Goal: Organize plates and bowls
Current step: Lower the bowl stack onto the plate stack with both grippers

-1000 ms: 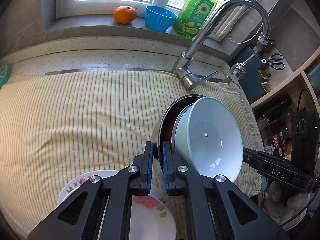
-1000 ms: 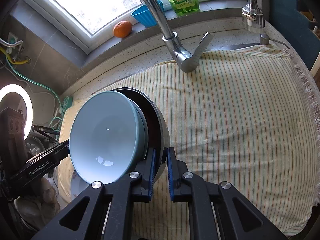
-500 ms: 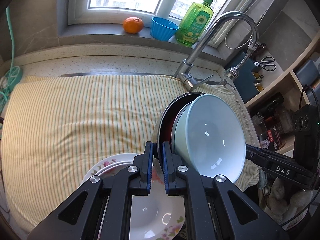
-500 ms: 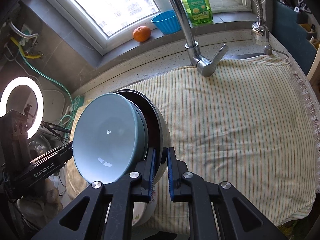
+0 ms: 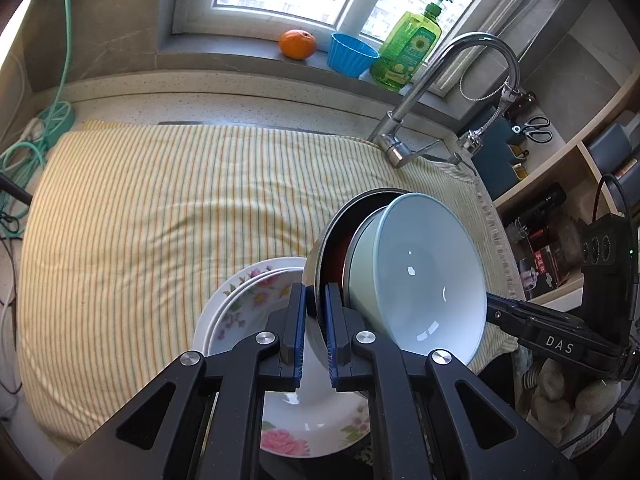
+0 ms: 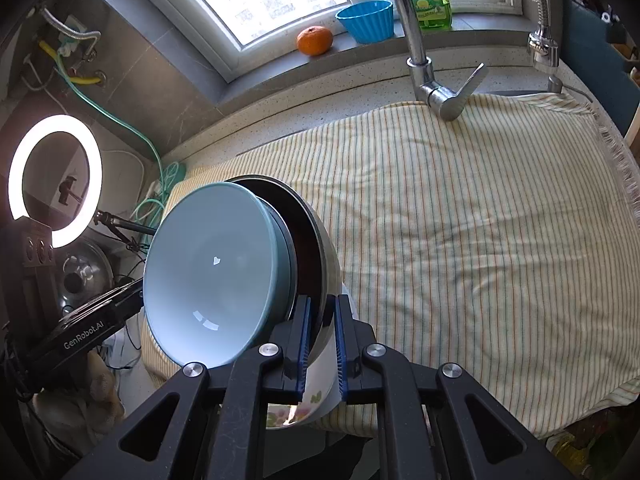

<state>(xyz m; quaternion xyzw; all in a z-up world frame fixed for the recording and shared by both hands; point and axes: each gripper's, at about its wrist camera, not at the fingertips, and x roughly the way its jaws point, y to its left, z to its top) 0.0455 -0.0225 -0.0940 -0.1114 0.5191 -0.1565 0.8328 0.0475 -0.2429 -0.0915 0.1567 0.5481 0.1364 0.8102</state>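
A stack of nested bowls hangs in the air between my two grippers: a pale blue bowl point(image 5: 420, 276) sits inside a dark steel bowl point(image 5: 338, 232). My left gripper point(image 5: 316, 320) is shut on the steel bowl's rim. My right gripper point(image 6: 320, 340) is shut on the opposite rim of the steel bowl point(image 6: 320, 240), with the blue bowl point(image 6: 212, 276) to its left. Below the stack, two floral plates point(image 5: 248, 300) lie stacked on the striped cloth point(image 5: 160, 208); a plate edge point(image 6: 316, 396) shows under the right gripper.
A tall tap point(image 5: 404, 120) rises at the far side of the cloth. On the windowsill stand an orange point(image 5: 297, 44), a blue cup point(image 5: 352, 54) and a green soap bottle point(image 5: 408, 48). Shelves point(image 5: 560, 184) are at right, a ring light point(image 6: 54, 180) at left.
Both grippers have risen and drawn back with the bowl stack. More of the floral plates and the cloth shows below than before.
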